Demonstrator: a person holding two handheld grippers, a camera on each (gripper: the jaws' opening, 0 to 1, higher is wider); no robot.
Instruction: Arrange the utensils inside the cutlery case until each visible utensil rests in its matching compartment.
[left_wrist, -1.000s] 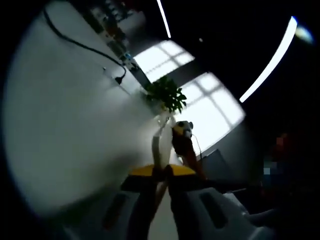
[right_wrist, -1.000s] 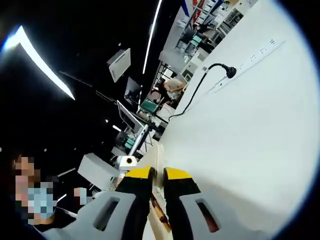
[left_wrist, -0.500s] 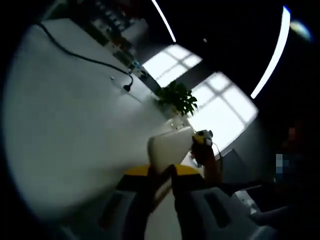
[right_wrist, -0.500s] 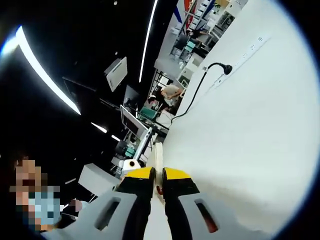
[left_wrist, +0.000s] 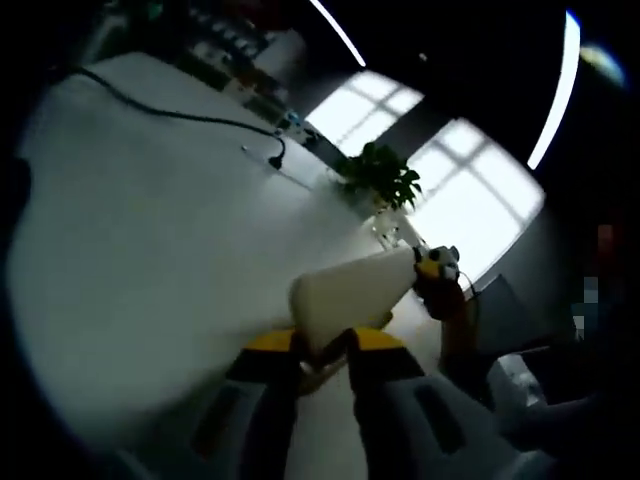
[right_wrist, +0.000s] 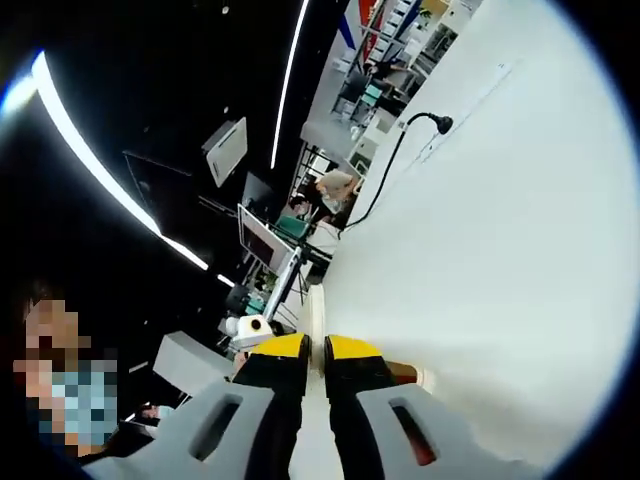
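White bench (left_wrist: 150, 220) spreads under both claws, left claw (left_wrist: 322, 345) and right claw (right_wrist: 314, 350) each clamped on the cream cutlery case (left_wrist: 350, 295), lifted edge-on; next, probably lay it flat.

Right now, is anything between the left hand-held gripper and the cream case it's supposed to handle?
No. The left hand-held gripper already clamps the edge of the cream plastic cutlery case between its yellow-tipped jaws, lifted above the white table.
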